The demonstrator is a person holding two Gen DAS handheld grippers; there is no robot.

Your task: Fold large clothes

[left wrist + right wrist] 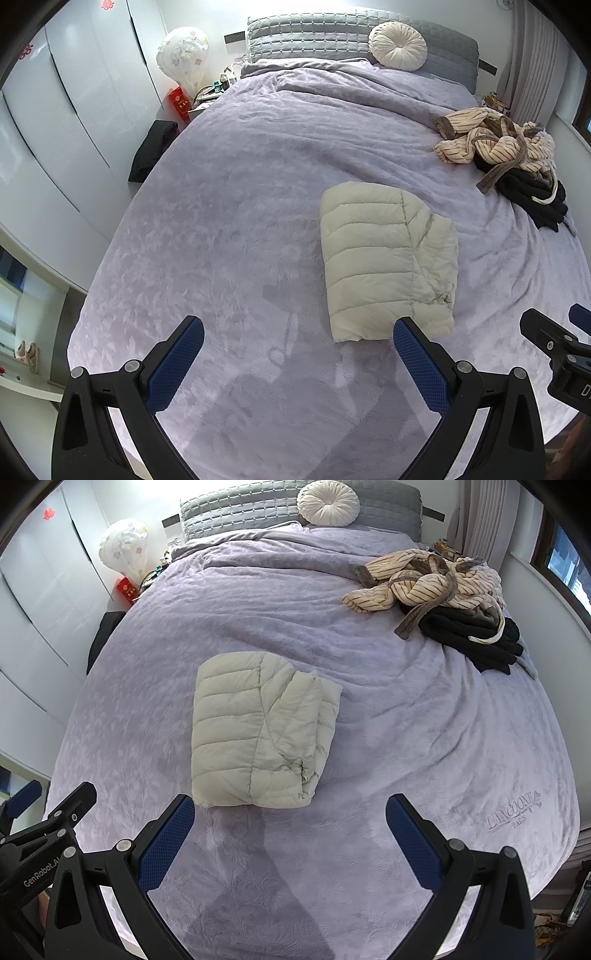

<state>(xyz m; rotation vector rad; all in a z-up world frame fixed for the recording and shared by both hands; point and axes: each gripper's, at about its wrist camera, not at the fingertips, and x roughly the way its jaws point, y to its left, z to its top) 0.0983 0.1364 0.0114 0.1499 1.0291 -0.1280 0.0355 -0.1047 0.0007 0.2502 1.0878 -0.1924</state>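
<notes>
Now folded cream puffer jacket (388, 262) (258, 731) just beyond both hand-held grippers (299, 354) (290, 830), jaws spread, empty.

Folded cream puffer jacket (258, 731) on the lavender bed (406, 720)

The right claw (290, 834) hovers wide open just before it; striped and black clothes (443, 602) lie well apart.

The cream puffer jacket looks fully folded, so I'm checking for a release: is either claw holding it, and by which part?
Nothing is held. The left claw and the right claw are both open above the bedspread, clear of the folded jacket.
</notes>
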